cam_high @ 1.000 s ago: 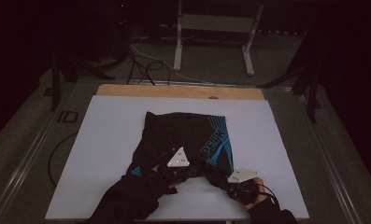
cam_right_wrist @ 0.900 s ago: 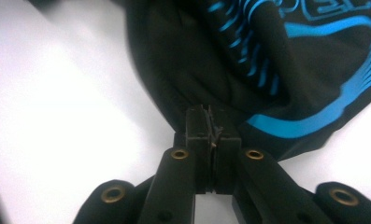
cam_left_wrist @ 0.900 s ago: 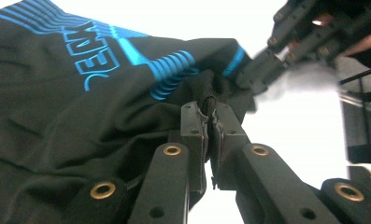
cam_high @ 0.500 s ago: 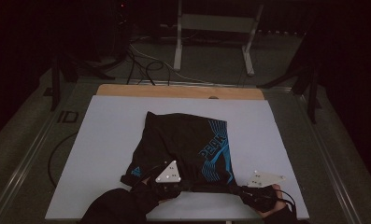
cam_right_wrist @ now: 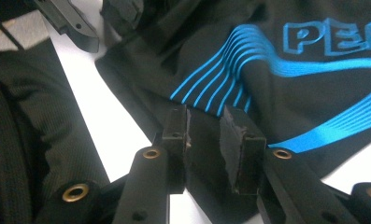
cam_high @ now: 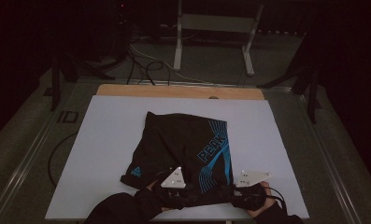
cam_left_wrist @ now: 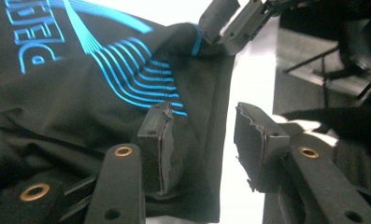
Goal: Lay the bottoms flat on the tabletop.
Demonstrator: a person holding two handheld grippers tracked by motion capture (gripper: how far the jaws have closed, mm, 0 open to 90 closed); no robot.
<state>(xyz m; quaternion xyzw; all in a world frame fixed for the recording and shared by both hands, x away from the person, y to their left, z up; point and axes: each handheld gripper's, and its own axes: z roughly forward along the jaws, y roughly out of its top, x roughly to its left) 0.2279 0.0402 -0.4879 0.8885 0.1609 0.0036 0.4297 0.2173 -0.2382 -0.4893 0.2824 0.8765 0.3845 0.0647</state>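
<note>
Both claws have just been spreading: the left gripper [cam_left_wrist: 199,142] now stands apart over the near hem of the black fabric shorts with blue wave print [cam_high: 183,151], and the right gripper [cam_right_wrist: 204,142] is parted with cloth between its pads, unpinched. Compared with a second ago, the shorts lie dragged nearer the front edge of the white table [cam_high: 103,140]; the pull looks finished, the garment released

Black shorts [cam_high: 183,149], blue "PEAK" print, flat on table.
</note>
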